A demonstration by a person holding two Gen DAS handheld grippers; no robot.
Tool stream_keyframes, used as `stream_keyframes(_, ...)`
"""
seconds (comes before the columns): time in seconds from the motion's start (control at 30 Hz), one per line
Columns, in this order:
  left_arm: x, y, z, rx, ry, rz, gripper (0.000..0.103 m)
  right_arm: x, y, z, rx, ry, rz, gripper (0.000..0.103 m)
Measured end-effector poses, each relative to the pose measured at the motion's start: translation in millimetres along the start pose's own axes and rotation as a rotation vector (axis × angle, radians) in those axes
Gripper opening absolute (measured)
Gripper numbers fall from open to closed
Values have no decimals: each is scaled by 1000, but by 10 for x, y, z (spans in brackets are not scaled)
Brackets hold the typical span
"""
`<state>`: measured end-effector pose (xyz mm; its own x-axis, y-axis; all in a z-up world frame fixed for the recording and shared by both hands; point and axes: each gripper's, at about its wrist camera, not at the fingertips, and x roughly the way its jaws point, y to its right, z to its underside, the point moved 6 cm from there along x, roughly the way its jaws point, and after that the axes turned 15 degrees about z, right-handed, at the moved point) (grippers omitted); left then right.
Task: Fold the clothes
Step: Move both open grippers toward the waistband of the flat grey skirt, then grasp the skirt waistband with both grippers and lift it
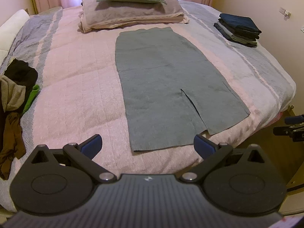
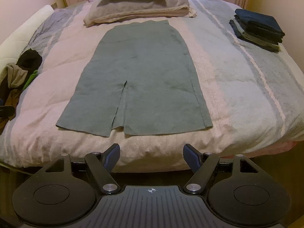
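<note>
A grey-green skirt (image 1: 163,79) (image 2: 140,79) lies spread flat on the bed, waist toward the pillows, its slit hem toward me. My left gripper (image 1: 148,144) hovers open just above the hem's near left part, nothing between its blue pads. My right gripper (image 2: 152,152) is open too, over the bed's near edge a little short of the hem, with nothing in it. At the right edge of the left wrist view the right gripper (image 1: 292,127) shows partly.
A pink and grey striped bedspread (image 1: 76,87) (image 2: 237,87) covers the bed. Folded dark clothes are stacked at the far right (image 1: 239,29) (image 2: 256,29). Unfolded clothes are heaped at the left edge (image 1: 15,95) (image 2: 20,70). Pillows (image 1: 131,5) (image 2: 136,1) lie at the head.
</note>
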<state>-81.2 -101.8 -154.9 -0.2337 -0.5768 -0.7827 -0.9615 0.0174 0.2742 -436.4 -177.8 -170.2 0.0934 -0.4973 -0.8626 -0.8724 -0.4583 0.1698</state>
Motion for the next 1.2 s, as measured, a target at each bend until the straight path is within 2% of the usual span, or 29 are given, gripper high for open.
stream_keyframes(0.13, 138, -121, -157, 5, -12, -5, 101, 176, 70, -201, -13, 0, -10, 71)
stream_keyframes(0.23, 311, -267, -428, 1, -12, -14, 101, 418, 158, -531, -39, 2, -22, 71)
stream_keyframes(0.33, 597, -469, -812, 1, -17, -37, 101, 775, 276, -1017, -84, 15, -40, 71)
stream_keyframes(0.43, 989, -671, -1290, -27, -10, -49, 101, 1253, 409, -1624, -131, 35, -59, 71)
stream_keyframes(0.63, 2044, -1151, -2298, -124, -19, -70, 101, 2347, 625, -3109, -202, 71, -124, 71)
stream_keyframes(0.8, 2791, -1627, -3117, -152, 16, -73, 100, 3200, 583, -4176, -242, 82, -206, 71)
stream_keyframes(0.87, 3073, -1815, -3424, -152, 24, -59, 96, 3473, 480, -4501, -248, 86, -236, 71)
stream_keyframes(1.0, 3595, -2149, -3892, -146, 39, -20, 92, 3940, 249, -4942, -269, 94, -284, 70)
stream_keyframes(1.1, 4001, -2382, -4138, -139, 31, 13, 83, 4268, 142, -5204, -259, 106, -310, 70)
stream_keyframes(1.2, 4407, -2606, -4274, -125, 4, 51, 71, 4591, 99, -5426, -211, 100, -330, 63)
